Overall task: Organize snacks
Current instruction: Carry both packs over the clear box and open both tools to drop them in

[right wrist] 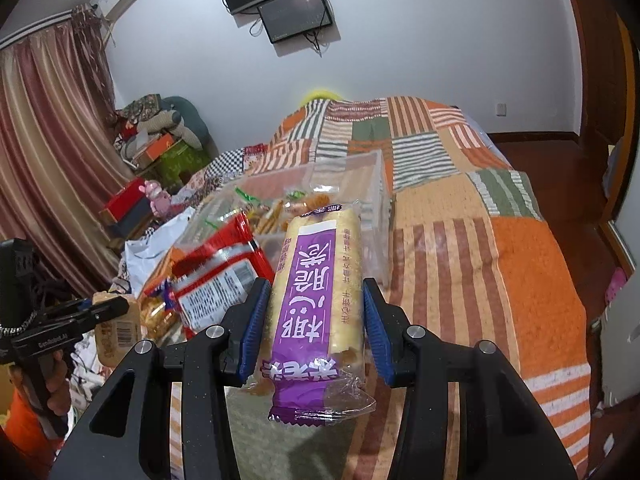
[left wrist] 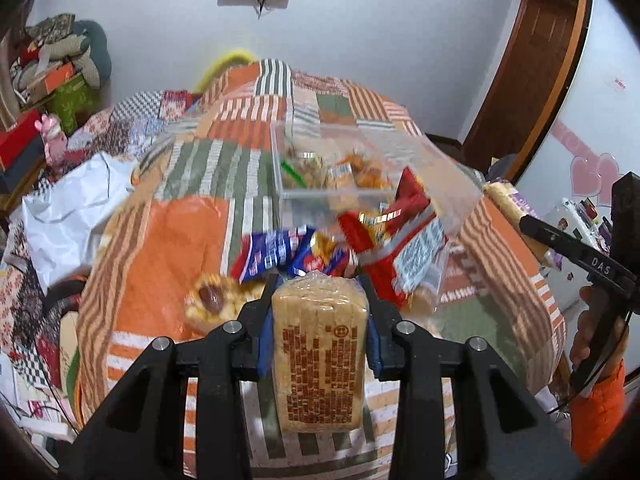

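My left gripper (left wrist: 318, 280) is shut on a tan wafer pack with brown print (left wrist: 319, 356), held above the bed; it also shows at the left of the right wrist view (right wrist: 114, 330). My right gripper (right wrist: 316, 286) is shut on a purple-labelled cracker pack (right wrist: 316, 292), which also shows at the right of the left wrist view (left wrist: 508, 200). A clear plastic bin (left wrist: 344, 160) holding small snacks sits on the patchwork quilt (left wrist: 176, 232). Red packets (left wrist: 400, 232), blue packets (left wrist: 276, 254) and a pastry (left wrist: 212, 302) lie in front of the bin.
A white plastic bag (left wrist: 72, 216) lies left on the bed. Boxes and clothes (left wrist: 48, 68) pile up at the far left wall. A wooden door (left wrist: 532, 60) is at the right. Curtains (right wrist: 44, 152) hang at the left; a TV (right wrist: 296, 12) is on the wall.
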`<state>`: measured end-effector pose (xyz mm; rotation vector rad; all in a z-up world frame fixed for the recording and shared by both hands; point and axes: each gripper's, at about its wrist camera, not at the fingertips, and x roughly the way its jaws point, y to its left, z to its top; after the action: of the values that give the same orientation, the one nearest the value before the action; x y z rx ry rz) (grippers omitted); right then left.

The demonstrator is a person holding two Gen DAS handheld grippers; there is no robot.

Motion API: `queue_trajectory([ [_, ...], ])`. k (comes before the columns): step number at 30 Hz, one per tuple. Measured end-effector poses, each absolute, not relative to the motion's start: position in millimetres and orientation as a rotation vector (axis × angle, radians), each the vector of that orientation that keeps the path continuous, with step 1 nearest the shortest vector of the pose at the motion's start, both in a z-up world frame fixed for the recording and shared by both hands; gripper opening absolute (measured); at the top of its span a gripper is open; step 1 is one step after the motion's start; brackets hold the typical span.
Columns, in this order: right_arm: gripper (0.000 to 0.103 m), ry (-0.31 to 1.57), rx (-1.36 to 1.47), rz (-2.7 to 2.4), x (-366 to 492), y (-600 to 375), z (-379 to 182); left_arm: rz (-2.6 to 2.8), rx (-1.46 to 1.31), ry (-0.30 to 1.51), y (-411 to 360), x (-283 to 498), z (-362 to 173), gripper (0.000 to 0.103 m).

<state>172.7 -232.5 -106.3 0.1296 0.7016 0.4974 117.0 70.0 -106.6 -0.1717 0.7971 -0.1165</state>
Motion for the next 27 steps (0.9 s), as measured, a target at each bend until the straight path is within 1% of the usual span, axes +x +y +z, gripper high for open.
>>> queue_trajectory([
  [17,0.042,0.629,0.109,0.545,203.1,-210.1,-83.0,-0.105,-0.135,0.687,68.9,176.9,-55.6,0.036],
  [27,0.042,0.620,0.109,0.562,233.9,-191.5,-86.8,-0.104,-0.114,0.647,57.7,224.9,-54.4,0.036],
])
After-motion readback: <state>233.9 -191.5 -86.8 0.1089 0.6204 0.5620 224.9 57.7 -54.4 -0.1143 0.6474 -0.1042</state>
